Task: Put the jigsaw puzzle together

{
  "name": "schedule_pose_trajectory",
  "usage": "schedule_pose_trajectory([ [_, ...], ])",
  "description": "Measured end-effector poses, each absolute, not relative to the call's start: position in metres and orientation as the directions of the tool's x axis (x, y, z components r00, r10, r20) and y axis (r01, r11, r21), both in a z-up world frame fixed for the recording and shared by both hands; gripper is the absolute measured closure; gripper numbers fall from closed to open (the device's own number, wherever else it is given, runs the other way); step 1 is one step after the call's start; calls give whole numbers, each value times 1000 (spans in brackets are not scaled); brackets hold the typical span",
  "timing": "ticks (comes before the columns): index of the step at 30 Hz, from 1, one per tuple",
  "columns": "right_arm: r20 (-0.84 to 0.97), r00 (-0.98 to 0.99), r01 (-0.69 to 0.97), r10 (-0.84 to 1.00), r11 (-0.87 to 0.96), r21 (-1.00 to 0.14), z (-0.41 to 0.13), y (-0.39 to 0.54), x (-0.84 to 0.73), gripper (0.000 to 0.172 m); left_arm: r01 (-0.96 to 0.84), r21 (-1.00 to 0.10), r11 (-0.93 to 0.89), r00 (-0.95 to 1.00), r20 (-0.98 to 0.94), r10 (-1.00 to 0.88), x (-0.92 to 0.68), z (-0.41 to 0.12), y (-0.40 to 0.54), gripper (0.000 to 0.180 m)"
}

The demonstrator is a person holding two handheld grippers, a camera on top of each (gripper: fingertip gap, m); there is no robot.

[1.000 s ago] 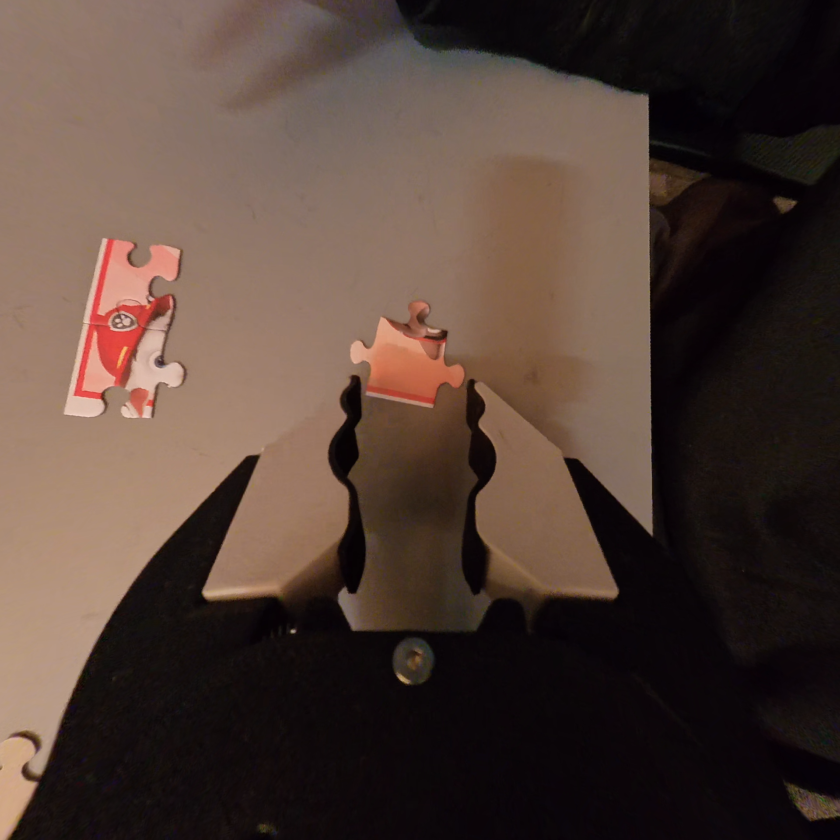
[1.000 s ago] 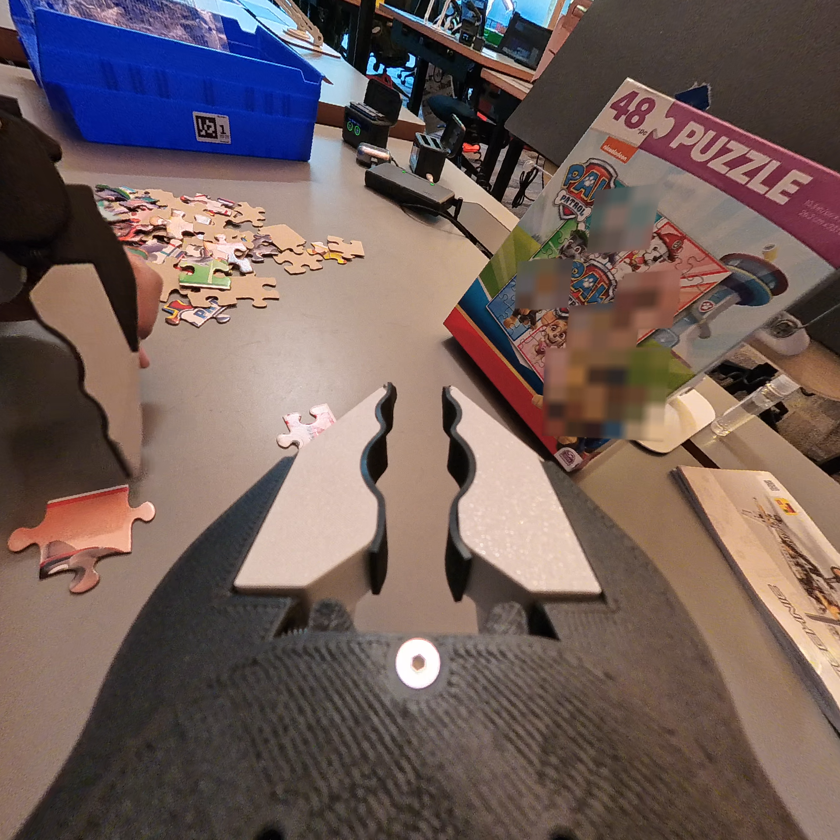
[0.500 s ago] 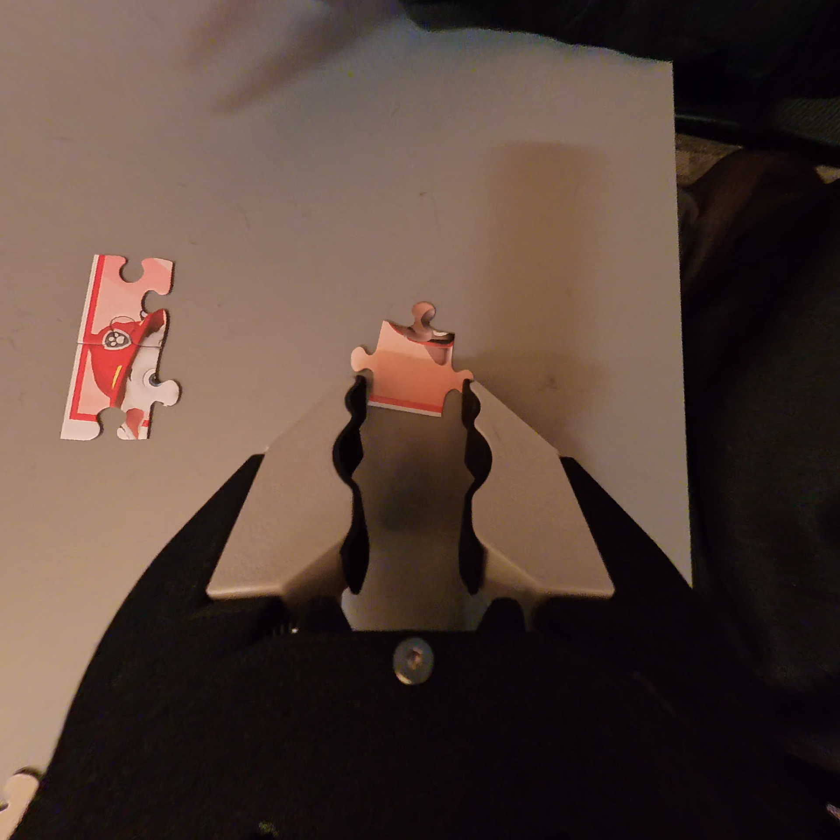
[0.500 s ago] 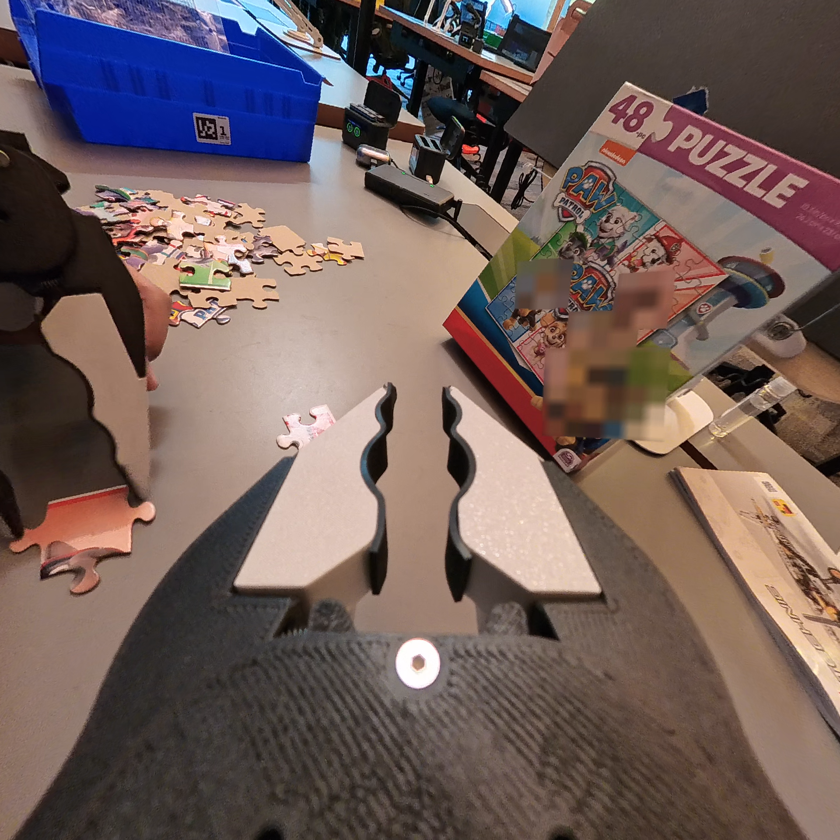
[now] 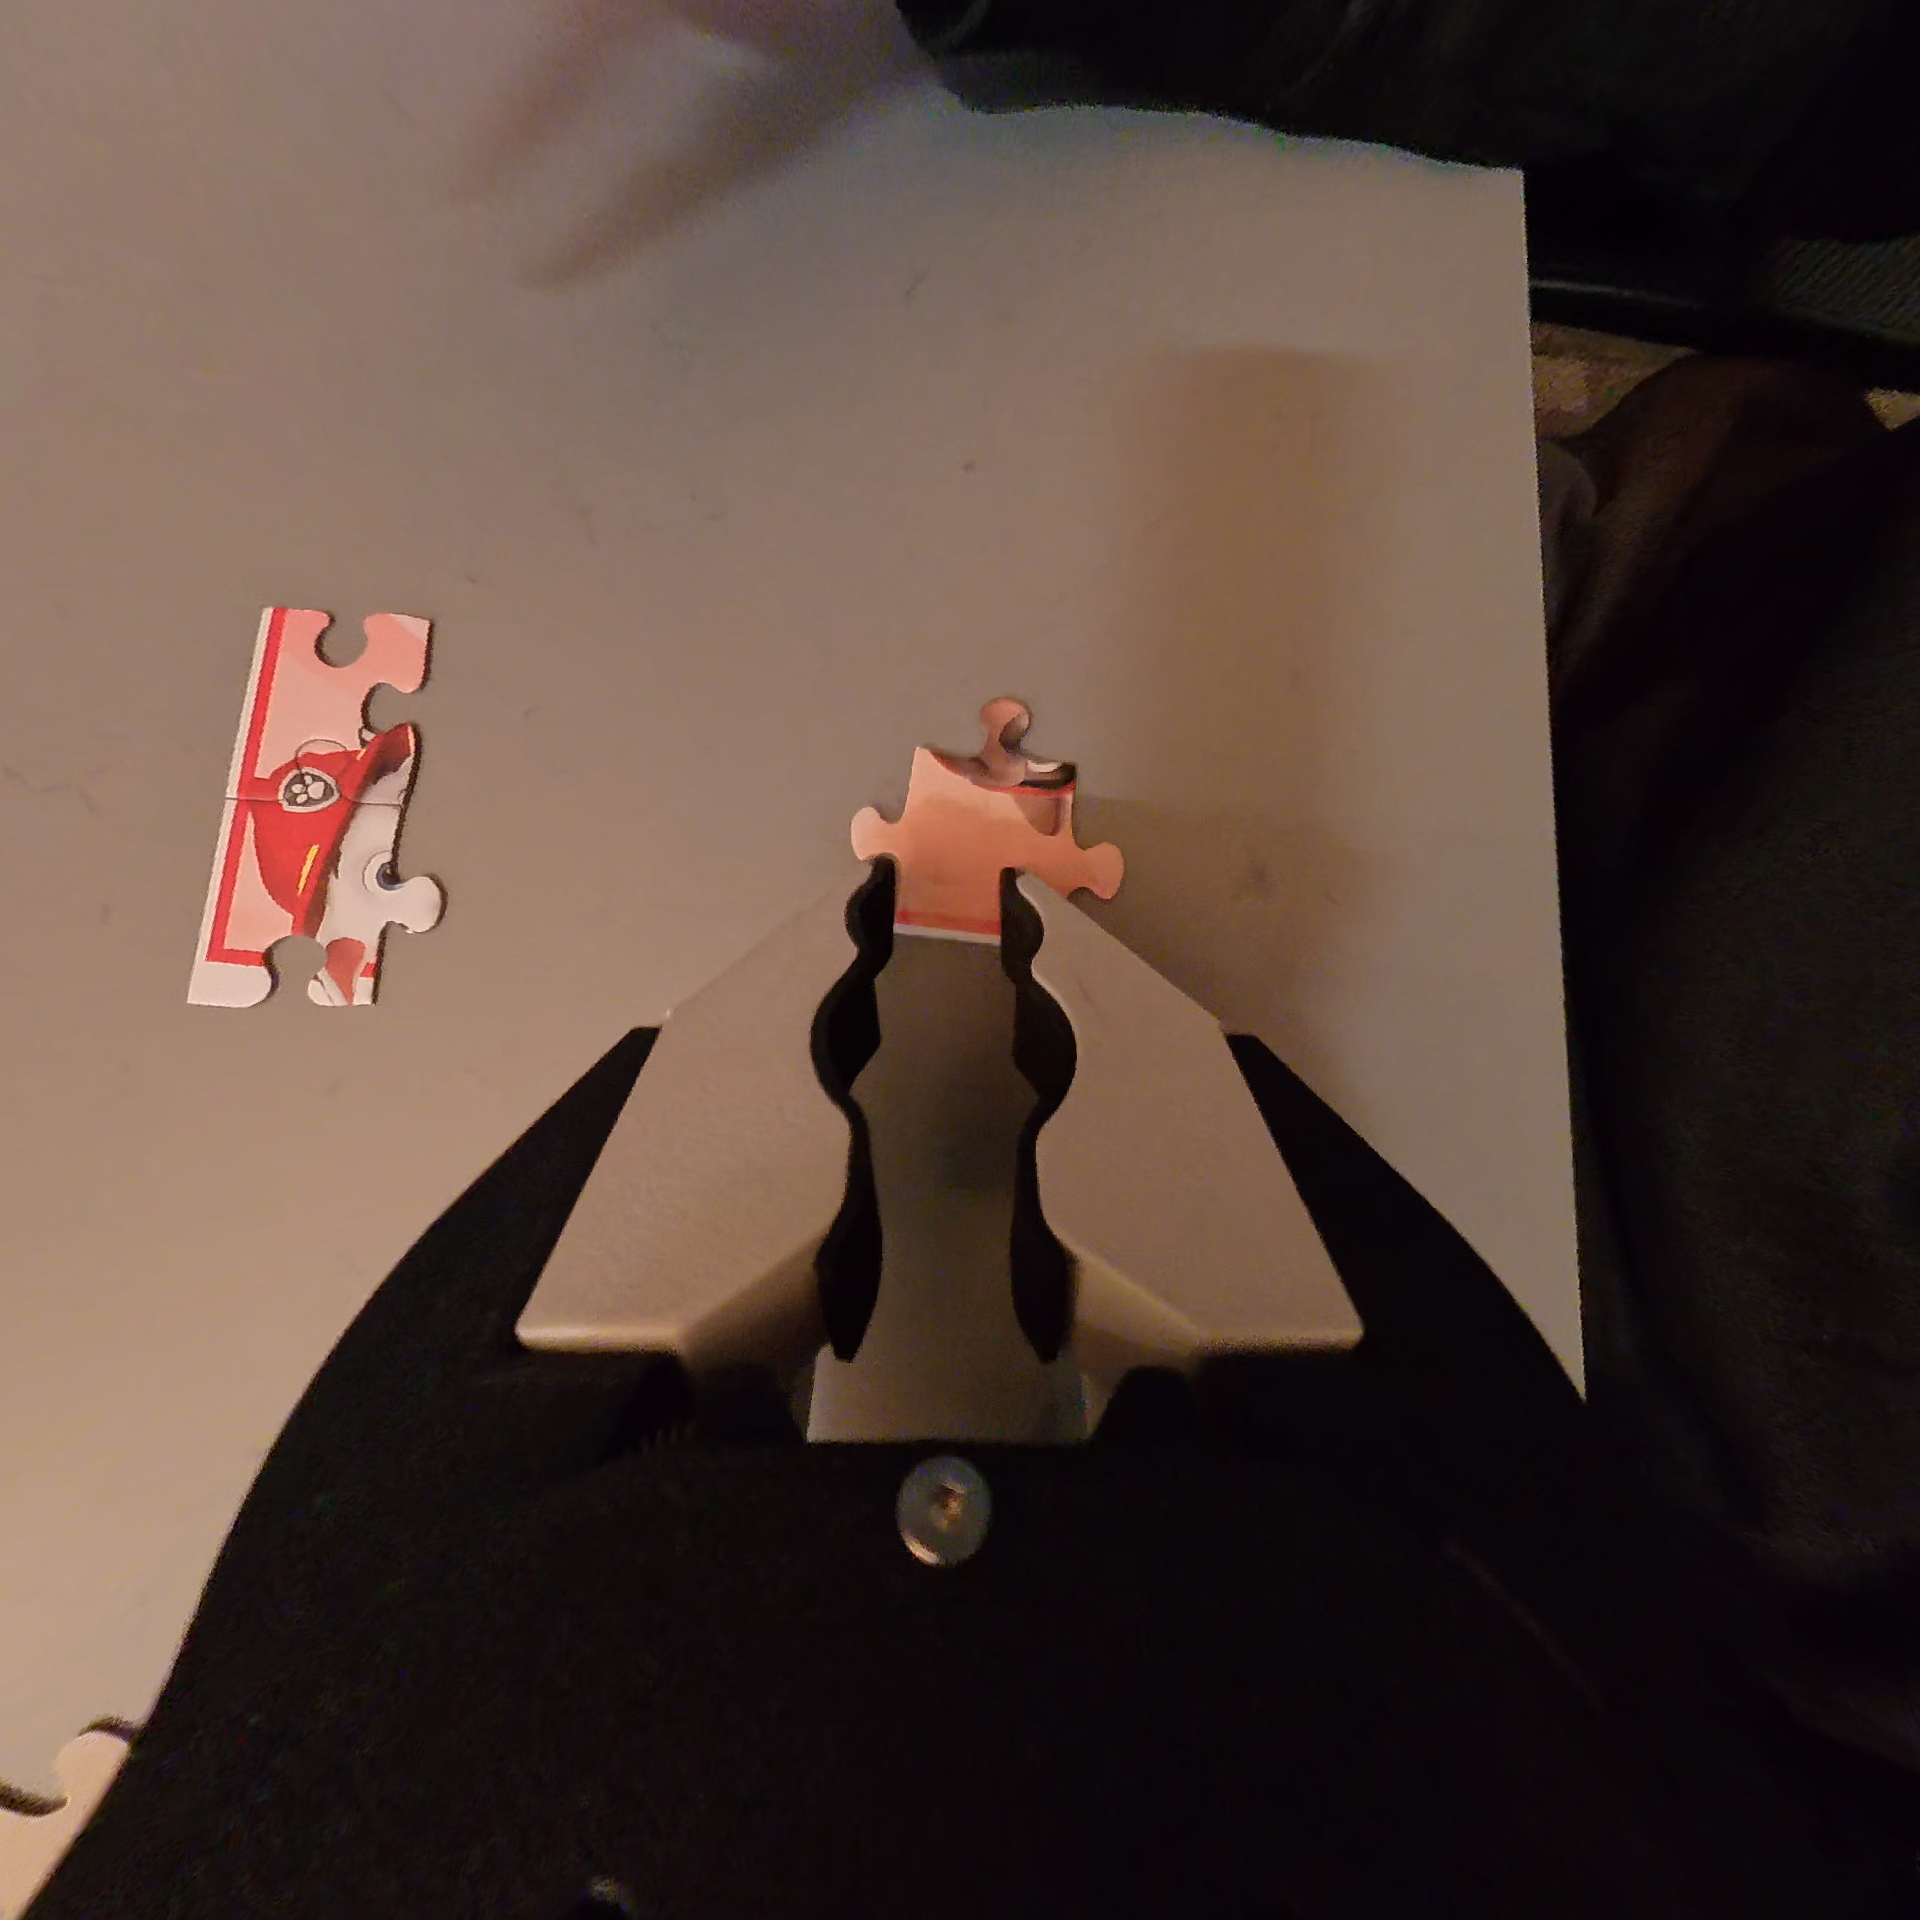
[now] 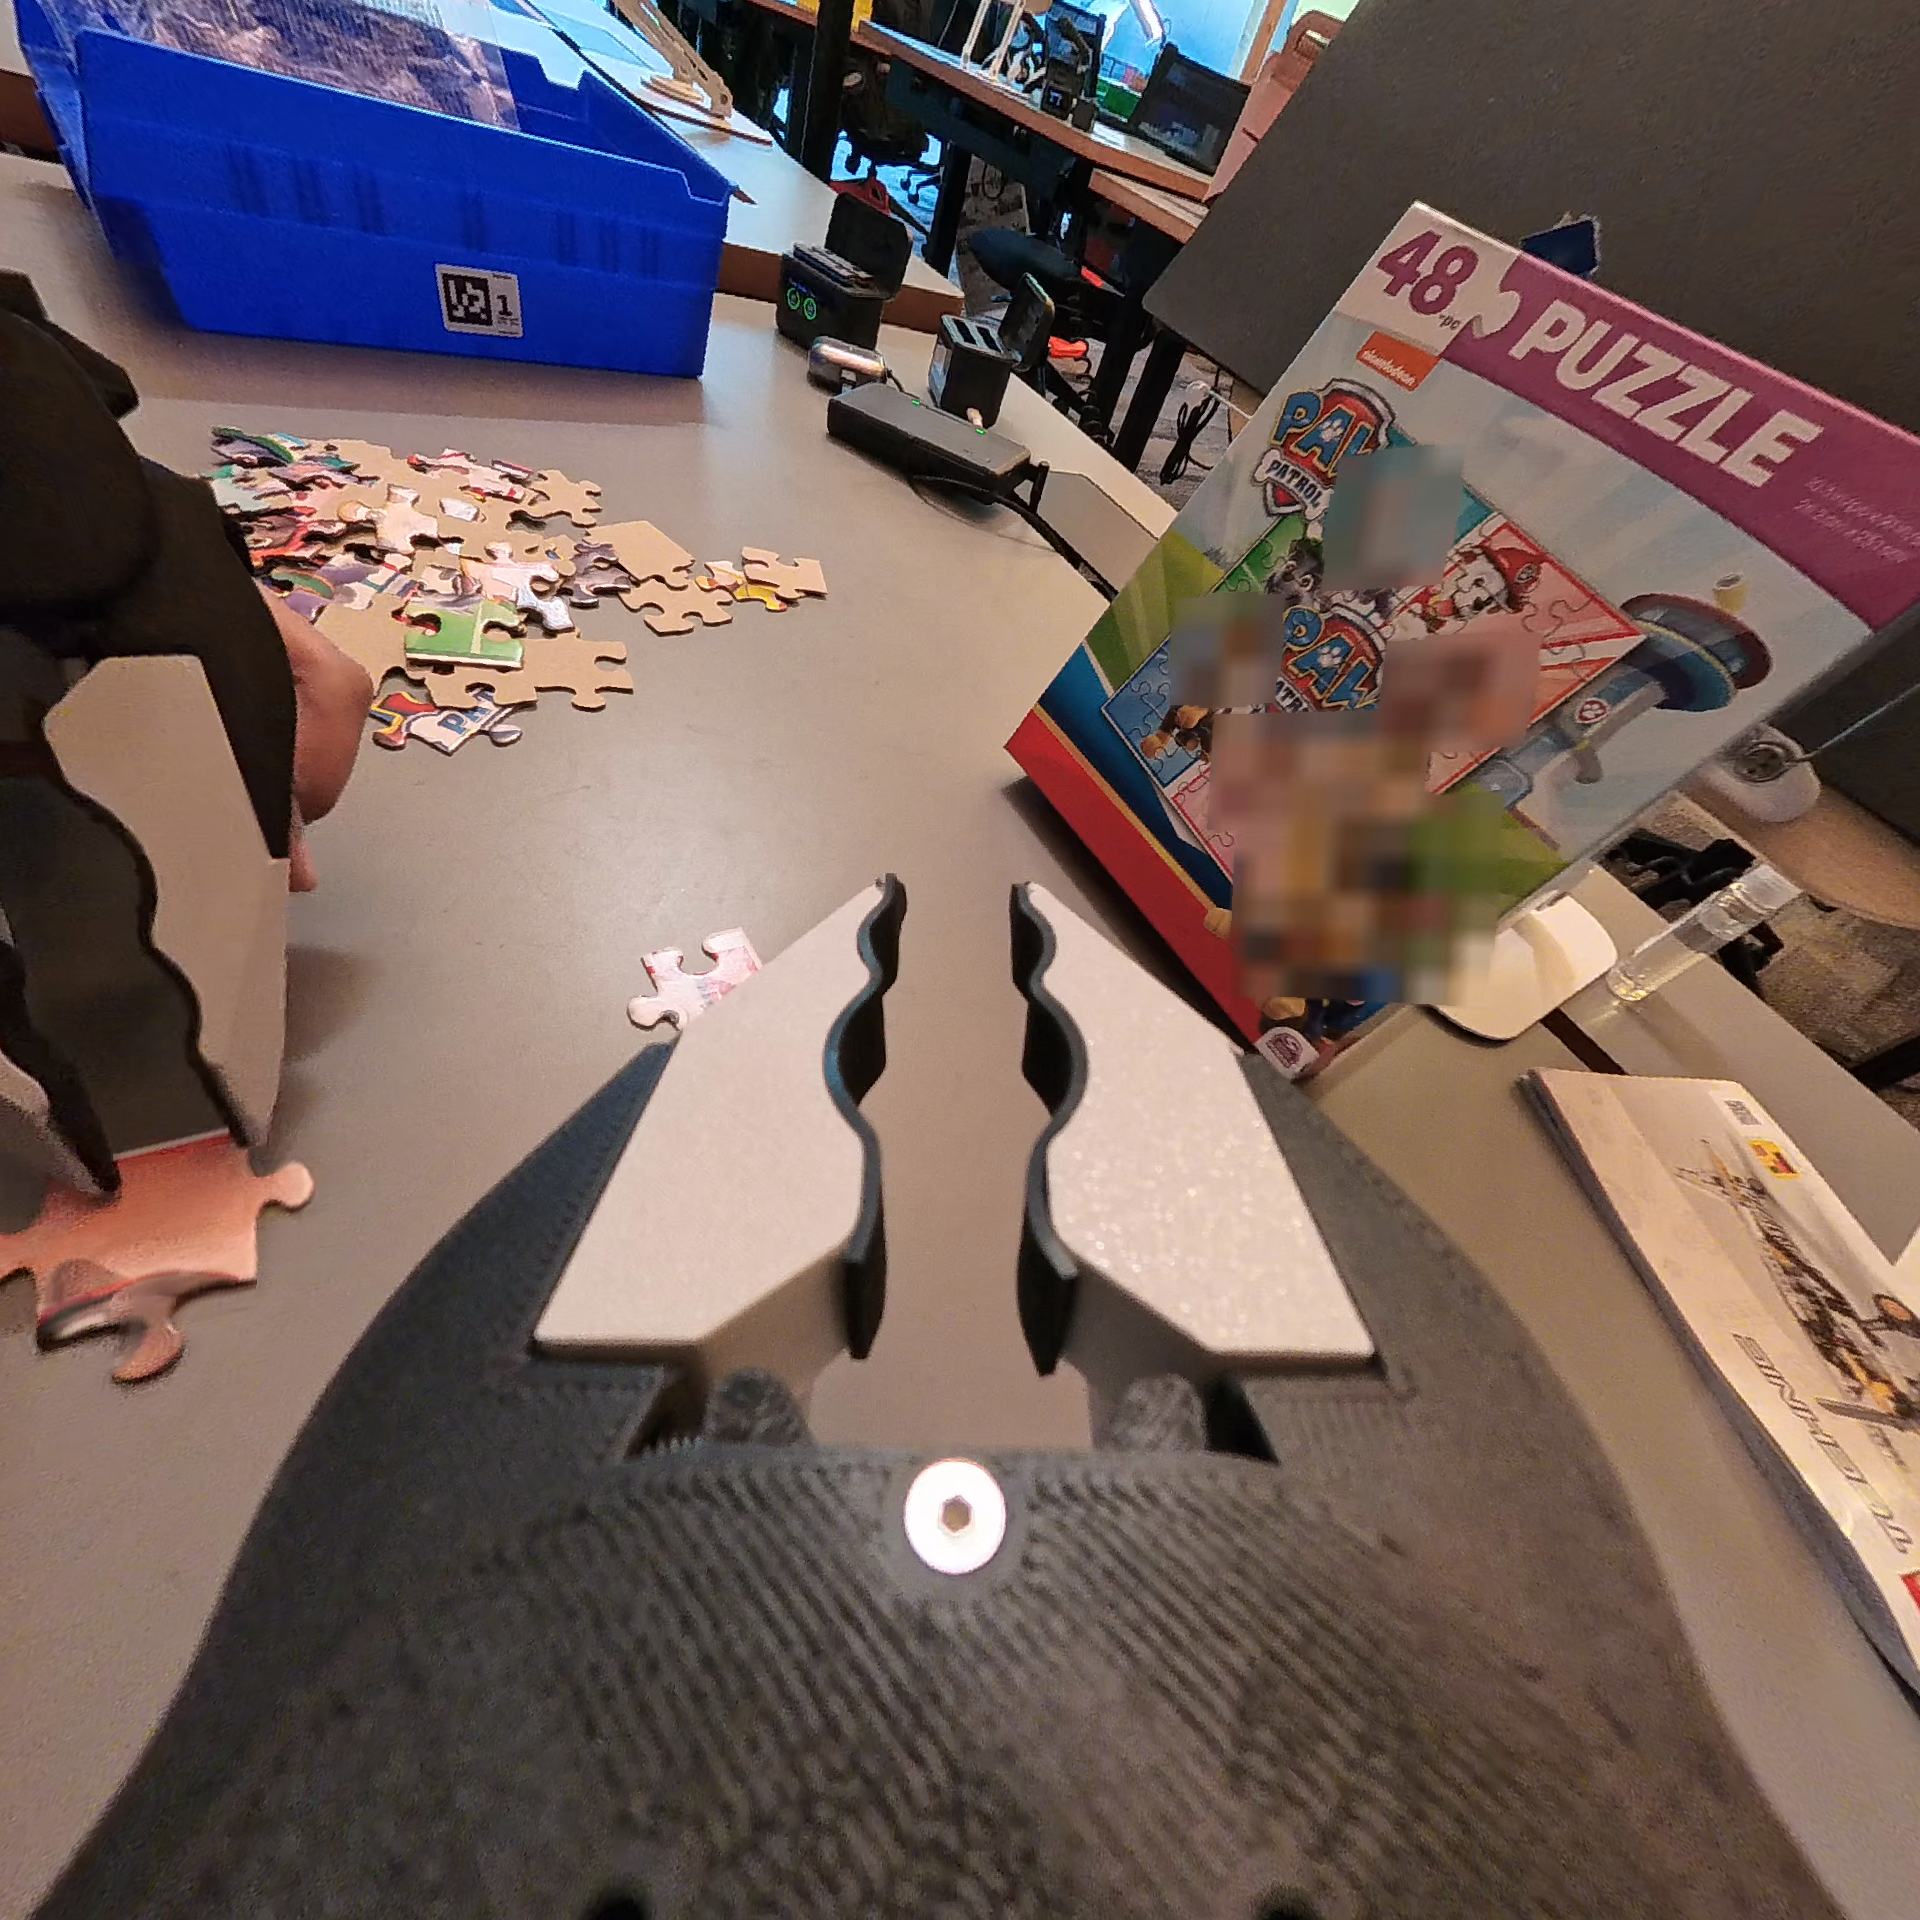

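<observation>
Your left gripper (image 5: 943, 883) is pinching the pink puzzle piece (image 5: 977, 821) lying on the table (image 5: 727, 468); right of it, your right gripper (image 6: 956, 902) is hovering, fingers apart, holding nothing.

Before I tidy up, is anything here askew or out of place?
Mostly the puzzle box: it stands tilted, propped on one edge. The loose puzzle pieces lie in a jumbled heap, several face down. Nothing looks spilled or damaged.

Open table (image 6: 727, 810) between puzzle pile (image 6: 468, 582) and propped box (image 6: 1455, 675).
</observation>
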State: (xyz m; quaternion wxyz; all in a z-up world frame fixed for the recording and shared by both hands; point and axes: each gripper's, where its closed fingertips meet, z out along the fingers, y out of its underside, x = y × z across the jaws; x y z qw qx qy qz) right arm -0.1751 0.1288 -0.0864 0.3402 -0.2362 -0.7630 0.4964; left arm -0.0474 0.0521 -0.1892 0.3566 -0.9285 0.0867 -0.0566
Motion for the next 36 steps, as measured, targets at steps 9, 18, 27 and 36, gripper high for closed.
schedule_pose_trajectory([
  [9, 285, -655, 22, 700, 395, -919, -86, 129, -175, 152, -107, -660, -744, 977, 68, -201, -47, -191, 48, 149],
  [18, 285, -655, 21, 700, 395, -919, -86, 129, -175, 152, -108, -647, -755, 977, 72, -202, -45, -195, 49, 146],
  [27, 286, -655, 19, 699, 394, -919, -85, 129, -175, 152, -104, -644, -758, 978, 74, -197, -45, -195, 49, 151],
  [36, 286, -655, 19, 700, 394, -919, -85, 129, -175, 152, -86, -644, -760, 984, 64, -166, -51, -195, 49, 152],
])
